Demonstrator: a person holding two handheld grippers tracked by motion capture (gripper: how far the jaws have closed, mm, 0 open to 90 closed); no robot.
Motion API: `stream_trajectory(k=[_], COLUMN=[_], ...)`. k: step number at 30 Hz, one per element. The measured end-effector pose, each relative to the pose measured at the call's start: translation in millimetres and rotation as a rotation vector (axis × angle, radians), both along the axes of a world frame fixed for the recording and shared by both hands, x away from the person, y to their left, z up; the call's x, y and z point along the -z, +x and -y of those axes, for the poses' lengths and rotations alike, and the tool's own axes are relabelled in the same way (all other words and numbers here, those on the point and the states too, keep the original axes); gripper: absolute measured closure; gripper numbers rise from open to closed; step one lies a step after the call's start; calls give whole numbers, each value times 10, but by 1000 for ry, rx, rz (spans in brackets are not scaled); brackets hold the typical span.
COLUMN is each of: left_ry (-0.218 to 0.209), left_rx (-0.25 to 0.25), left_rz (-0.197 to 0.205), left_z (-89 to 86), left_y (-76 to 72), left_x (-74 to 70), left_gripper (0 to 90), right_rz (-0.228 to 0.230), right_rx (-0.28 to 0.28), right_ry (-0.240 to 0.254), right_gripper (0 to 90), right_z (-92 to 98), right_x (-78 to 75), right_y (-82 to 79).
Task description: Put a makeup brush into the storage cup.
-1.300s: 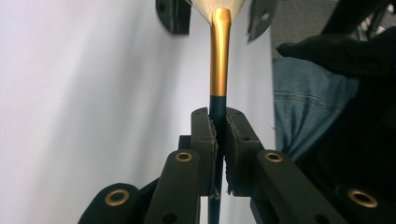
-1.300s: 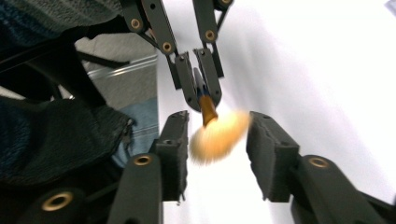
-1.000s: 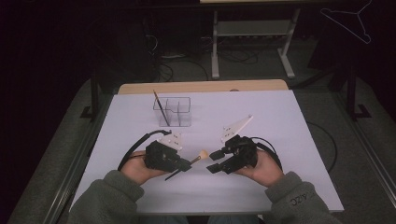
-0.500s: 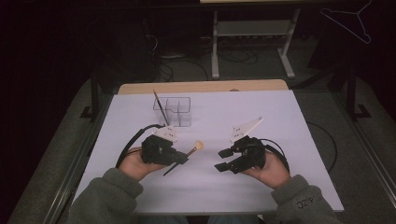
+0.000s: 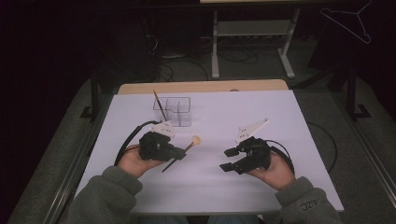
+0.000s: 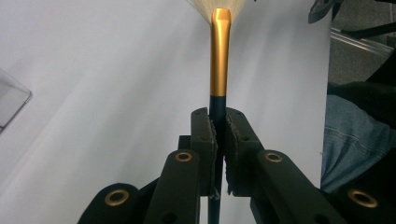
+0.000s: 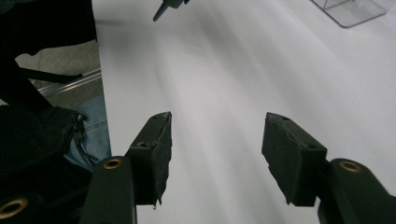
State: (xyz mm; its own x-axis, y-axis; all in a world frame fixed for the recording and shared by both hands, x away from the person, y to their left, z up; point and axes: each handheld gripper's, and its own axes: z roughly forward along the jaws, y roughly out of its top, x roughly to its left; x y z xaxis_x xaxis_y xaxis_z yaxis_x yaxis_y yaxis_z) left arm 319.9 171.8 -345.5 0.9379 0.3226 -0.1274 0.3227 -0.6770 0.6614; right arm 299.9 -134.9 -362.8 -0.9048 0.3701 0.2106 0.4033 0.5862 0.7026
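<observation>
The left gripper [image 6: 217,140] clamps one brush [image 6: 219,60] by its dark handle, bristles toward 2 o'clock in the high view; the right gripper [image 7: 215,154], well apart at 3 o'clock, has just been opening, jaws wide, nothing between them. One clear holder [image 5: 176,111] at 12 o'clock keeps a second brush [image 5: 159,105]; two brushes on one white table [image 5: 289,116].

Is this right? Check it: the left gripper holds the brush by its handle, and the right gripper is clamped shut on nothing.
Not quite. The left gripper does hold the brush by its handle, but the right gripper stands open over the bare table, as the right gripper view shows.
</observation>
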Motion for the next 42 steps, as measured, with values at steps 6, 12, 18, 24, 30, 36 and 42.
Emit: stream_trajectory(k=[6,12,18,24,30,36,42], left_ry=[-2,-13,-26,-41,-59,-74,-89], left_rx=[-18,-49,-79,-103,-142,-172,-207], left_rz=[7,5,4,13,3,7,11], left_z=[-35,-83,-119,-166,-220,-269,-312], left_y=[37,87,139,201,261,341,416], left_x=[-19,-35,-57,-79,-100,-129,-168], left_gripper=[833,832,833,833,833,832,832], right_rz=[-2,5,14,6,6,12,10], right_rx=[11,25,38,53,65,80,95], right_ry=[-3,-7,-11,-3,-1,7,9], right_gripper=[403,397,384,375,367,355,345], right_z=[56,129,189,253,314,387,447], right_x=[20,48,65,87,110,123,141], right_y=[-6,-12,-19,-24,-29,-31,-28])
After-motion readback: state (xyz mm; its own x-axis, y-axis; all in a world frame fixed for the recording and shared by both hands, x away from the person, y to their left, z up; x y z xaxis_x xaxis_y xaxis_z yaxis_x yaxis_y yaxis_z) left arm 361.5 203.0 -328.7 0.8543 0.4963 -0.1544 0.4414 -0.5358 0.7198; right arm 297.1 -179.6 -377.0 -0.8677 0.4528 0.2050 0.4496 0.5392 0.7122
